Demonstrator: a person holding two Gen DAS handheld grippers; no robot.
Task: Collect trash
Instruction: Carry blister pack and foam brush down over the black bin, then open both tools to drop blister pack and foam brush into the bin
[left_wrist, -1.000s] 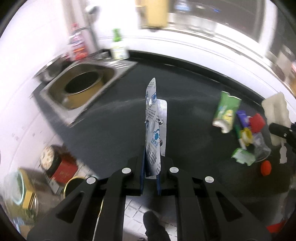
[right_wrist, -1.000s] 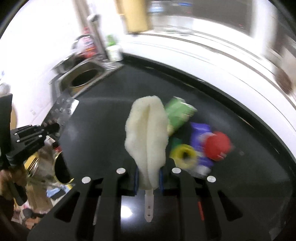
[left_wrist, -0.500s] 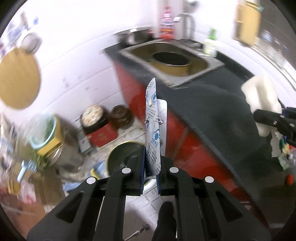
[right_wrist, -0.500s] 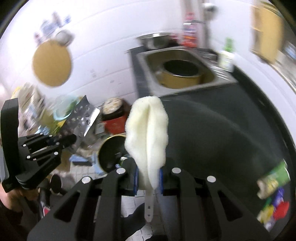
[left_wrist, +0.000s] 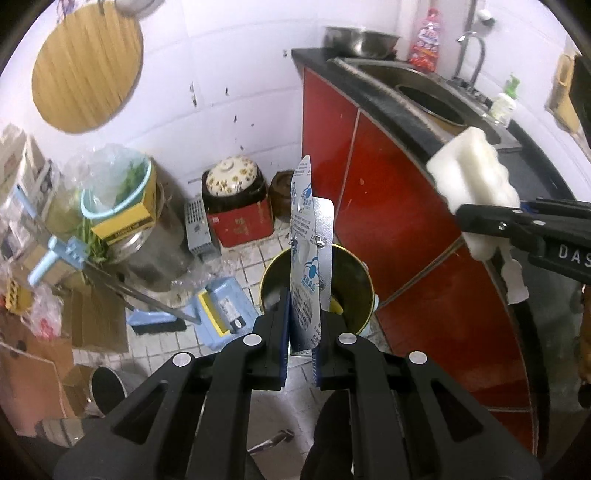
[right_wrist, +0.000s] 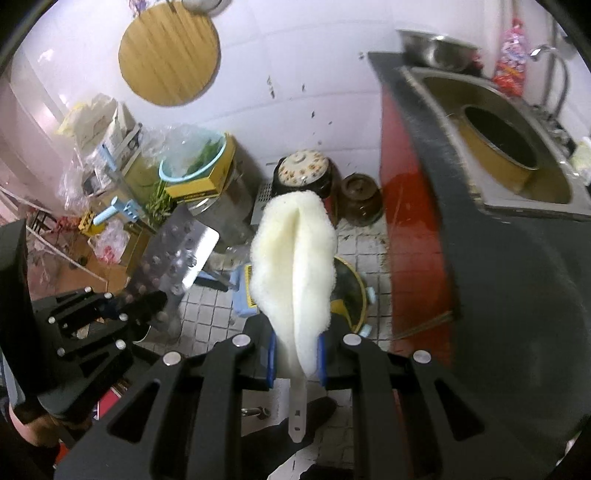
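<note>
My left gripper (left_wrist: 301, 332) is shut on a silver blister pack (left_wrist: 308, 258) with blue print, which stands upright between the pads. It hangs over a round yellow-rimmed bin (left_wrist: 347, 291) on the tiled floor. My right gripper (right_wrist: 297, 349) is shut on a white foam sponge (right_wrist: 293, 266) with a plastic handle. In the right wrist view the sponge covers most of the bin (right_wrist: 351, 295). The left wrist view shows the sponge (left_wrist: 476, 184) and the right gripper (left_wrist: 480, 221) at the right; the right wrist view shows the blister pack (right_wrist: 177, 254) and the left gripper (right_wrist: 155, 301) at the left.
A red cabinet (left_wrist: 399, 206) under a dark counter (right_wrist: 517, 258) with a sink (right_wrist: 509, 147) stands right of the bin. On the floor lie a blue box (left_wrist: 221, 310), a red tin (left_wrist: 240, 225) under a lidded pot, a metal drum (left_wrist: 155, 236), and cardboard (left_wrist: 33, 354).
Both grippers have swung off the dark counter and its trash pile to the floor beside the cabinet. They now hang over the bin, still holding the blister pack and the sponge.
</note>
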